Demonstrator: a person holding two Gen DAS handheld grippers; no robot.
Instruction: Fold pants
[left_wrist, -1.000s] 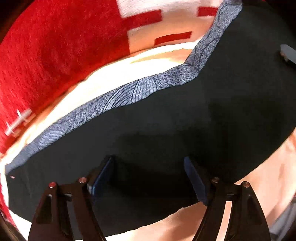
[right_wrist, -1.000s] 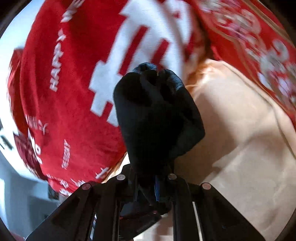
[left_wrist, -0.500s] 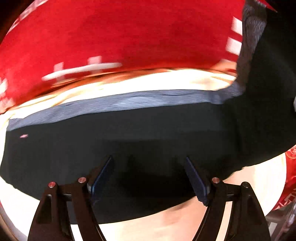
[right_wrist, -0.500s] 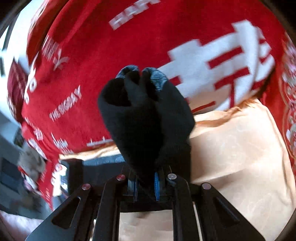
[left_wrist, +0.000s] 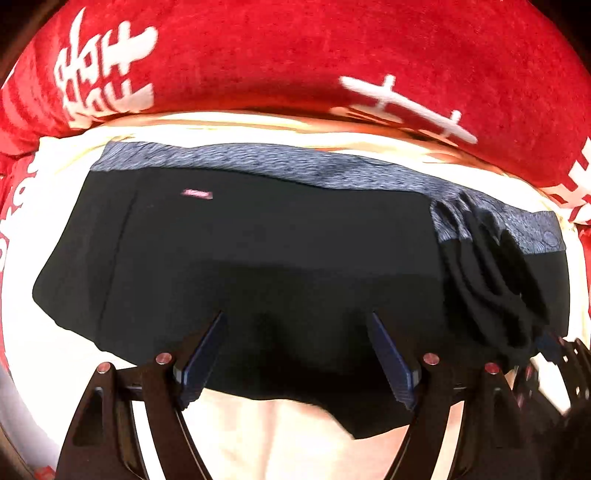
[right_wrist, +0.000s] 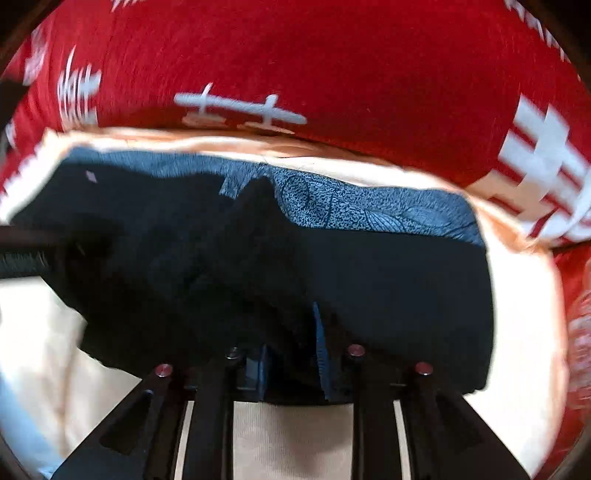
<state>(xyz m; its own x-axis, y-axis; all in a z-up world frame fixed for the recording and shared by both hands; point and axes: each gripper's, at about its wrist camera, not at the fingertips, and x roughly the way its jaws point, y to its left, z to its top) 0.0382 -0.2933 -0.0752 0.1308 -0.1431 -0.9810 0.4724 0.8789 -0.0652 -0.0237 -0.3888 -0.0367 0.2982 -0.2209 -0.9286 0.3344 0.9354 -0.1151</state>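
Observation:
The black pants lie folded on a cream sheet, with a grey patterned waistband along the far edge. My left gripper is open, its fingers spread over the near edge of the pants, holding nothing. My right gripper has its fingers part way apart around a bunched fold of the black pants, which rests on the flat layer. That bunched fold also shows at the right in the left wrist view, with the right gripper at its near end.
A cream sheet lies under the pants. A red blanket with white characters rises behind them and wraps around both sides. The left gripper's dark body enters the right wrist view from the left.
My right gripper has brought the bunched pants end down from the air onto the flat pants and its jaws have widened. The left gripper stays open over the near edge.

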